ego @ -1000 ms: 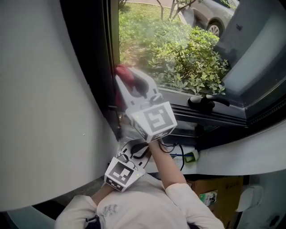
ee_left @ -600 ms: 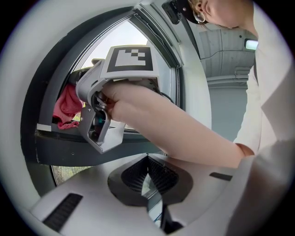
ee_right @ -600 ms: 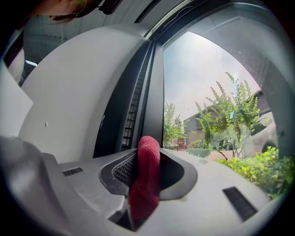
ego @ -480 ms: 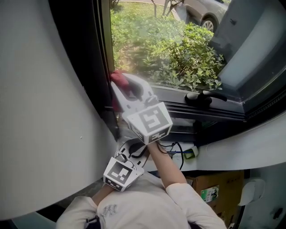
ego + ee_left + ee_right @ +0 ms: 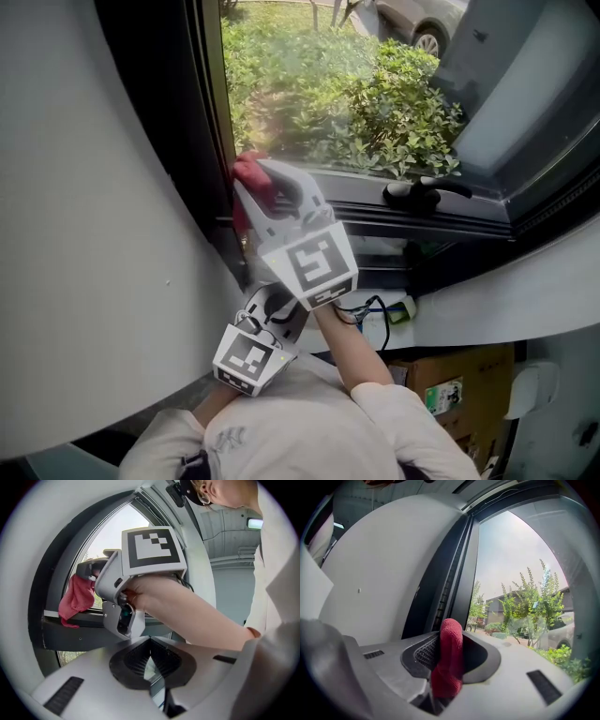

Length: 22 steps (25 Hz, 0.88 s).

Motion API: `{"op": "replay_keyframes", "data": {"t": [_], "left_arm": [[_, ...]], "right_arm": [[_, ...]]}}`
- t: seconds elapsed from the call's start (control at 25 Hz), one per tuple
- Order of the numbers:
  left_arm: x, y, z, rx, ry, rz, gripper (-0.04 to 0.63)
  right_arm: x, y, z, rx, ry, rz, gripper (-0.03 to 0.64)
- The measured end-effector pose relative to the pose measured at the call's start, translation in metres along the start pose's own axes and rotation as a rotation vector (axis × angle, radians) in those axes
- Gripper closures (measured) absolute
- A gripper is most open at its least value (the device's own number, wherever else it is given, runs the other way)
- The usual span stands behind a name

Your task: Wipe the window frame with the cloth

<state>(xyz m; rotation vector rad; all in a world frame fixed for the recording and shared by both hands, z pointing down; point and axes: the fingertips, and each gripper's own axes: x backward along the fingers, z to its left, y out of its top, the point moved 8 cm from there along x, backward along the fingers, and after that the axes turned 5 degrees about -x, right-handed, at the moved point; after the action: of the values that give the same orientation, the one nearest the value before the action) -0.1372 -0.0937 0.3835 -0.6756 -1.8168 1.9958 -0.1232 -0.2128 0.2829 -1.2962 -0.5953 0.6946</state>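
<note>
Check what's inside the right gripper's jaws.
A folded red cloth is clamped in the right gripper, and its rounded end sticks out past the jaws. One ribbed pad shows beside it. The cloth covers the other pad's face.

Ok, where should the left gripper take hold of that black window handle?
Take the window handle by its slim lever, not the round base. The lever lies along the window frame pointing right, so probably bring the left gripper from the room side, jaws above and below.
</note>
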Motion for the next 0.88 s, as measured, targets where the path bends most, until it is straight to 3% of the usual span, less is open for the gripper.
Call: {"op": "replay_keyframes", "data": {"t": [0.44,0.88], "left_arm": [[0.004,0.000,0.001,-0.005,0.021,0.005,0.586],[0.003,-0.001,0.004,-0.005,0.043,0.018,0.586]], "right_arm": [[0.002,-0.017,-0.004,0.102,-0.081,0.137,0.515],[0.001,-0.023,-0.004,0.163,-0.087,0.197,0.515]]}}
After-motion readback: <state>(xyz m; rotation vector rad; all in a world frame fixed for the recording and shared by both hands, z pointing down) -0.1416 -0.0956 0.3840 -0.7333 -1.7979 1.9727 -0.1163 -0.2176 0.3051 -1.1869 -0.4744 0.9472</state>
